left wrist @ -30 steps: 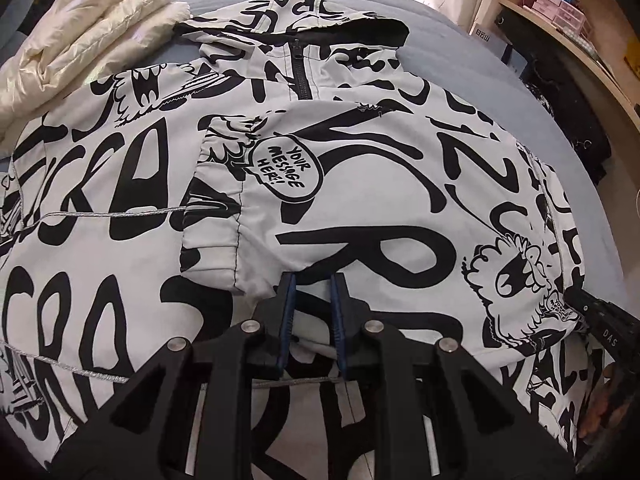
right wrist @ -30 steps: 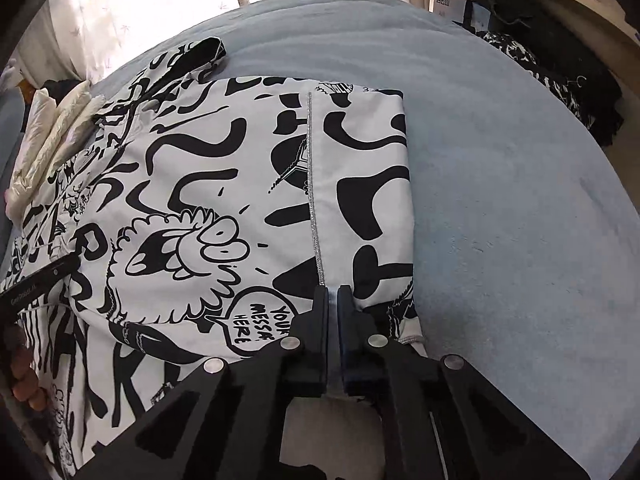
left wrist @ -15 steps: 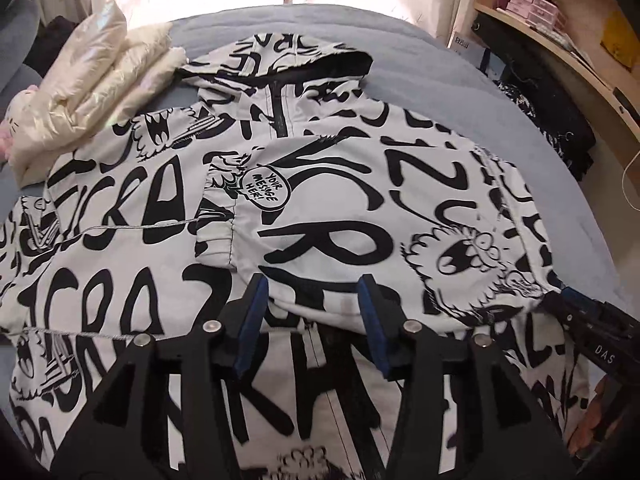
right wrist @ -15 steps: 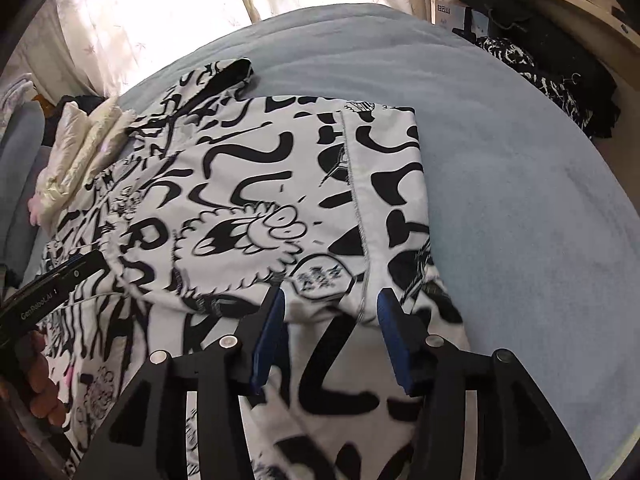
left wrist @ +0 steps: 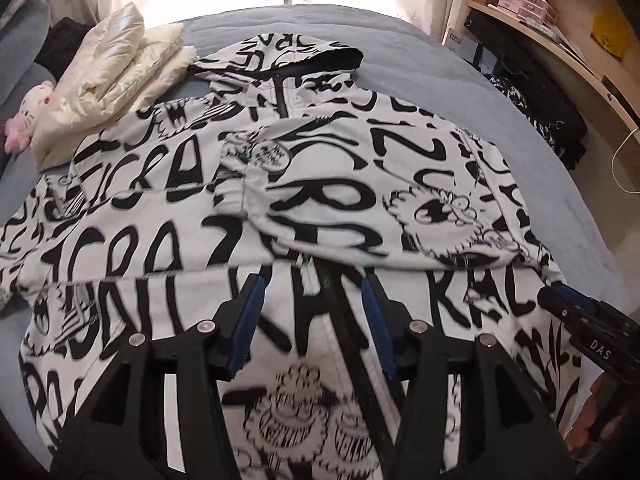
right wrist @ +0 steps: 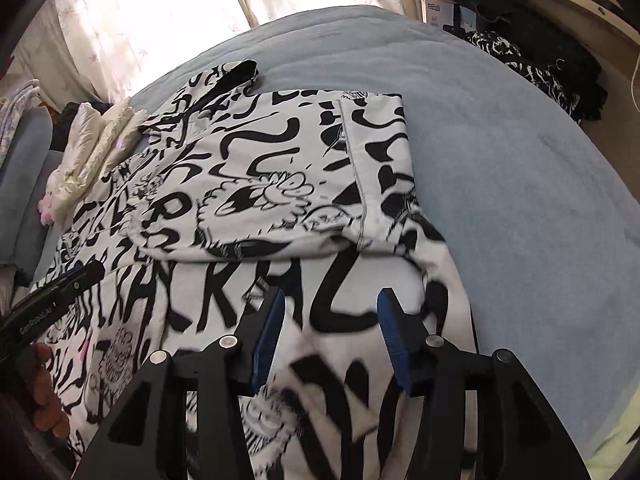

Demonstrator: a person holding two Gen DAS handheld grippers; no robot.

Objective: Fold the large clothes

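- Both tools hang with fingers spread, gripping nothing: the left gripper (left wrist: 312,300) over the jacket's middle, the right gripper (right wrist: 330,312) nearer its right edge.
- The printed hooded jacket (left wrist: 180,248) lies flat on the blue bed (right wrist: 520,184), its right sleeve (left wrist: 360,200) laid across the chest.
- Next, I'd guess, comes the other sleeve (left wrist: 36,216), needing a fresh pinch.
- Its long axis runs away from the grippers, hood (left wrist: 288,56) towards the window.

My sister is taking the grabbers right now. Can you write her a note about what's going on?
Left gripper: open, empty, above the hoodie.
Right gripper: open, empty, above the hoodie's right side.
Hoodie lies flat on the bed, zipper up.
Done: right sleeve folded across the chest.
Left: the other sleeve still lies out; fold it in, then fold the body.
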